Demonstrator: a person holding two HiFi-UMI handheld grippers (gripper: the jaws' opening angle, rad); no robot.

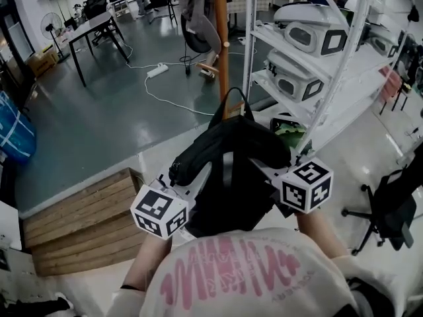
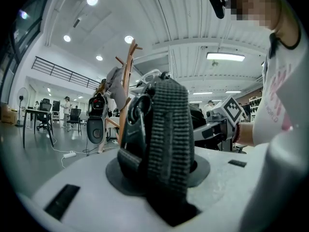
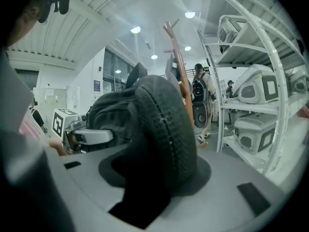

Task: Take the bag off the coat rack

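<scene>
The black bag (image 1: 228, 157) hangs between my two grippers, close in front of the person's chest and apart from the wooden coat rack (image 1: 220, 38) behind it. My left gripper (image 1: 173, 189) is shut on a ribbed webbing strap (image 2: 166, 129) with a buckle. My right gripper (image 1: 284, 177) is shut on a thick padded shoulder strap (image 3: 166, 124). The left gripper view shows the rack pole (image 2: 126, 81) further off behind the strap. It stands behind the bag in the right gripper view as well, as a thin pole (image 3: 181, 76). The bag's top handle loop (image 1: 232, 101) stands free.
A grey garment (image 1: 195, 8) still hangs on the rack. White shelving (image 1: 304, 38) with white devices stands close at the right. A wooden platform (image 1: 79, 223) lies at the lower left, an office chair (image 1: 390, 210) at the right, and a power strip (image 1: 157, 70) with cable on the floor.
</scene>
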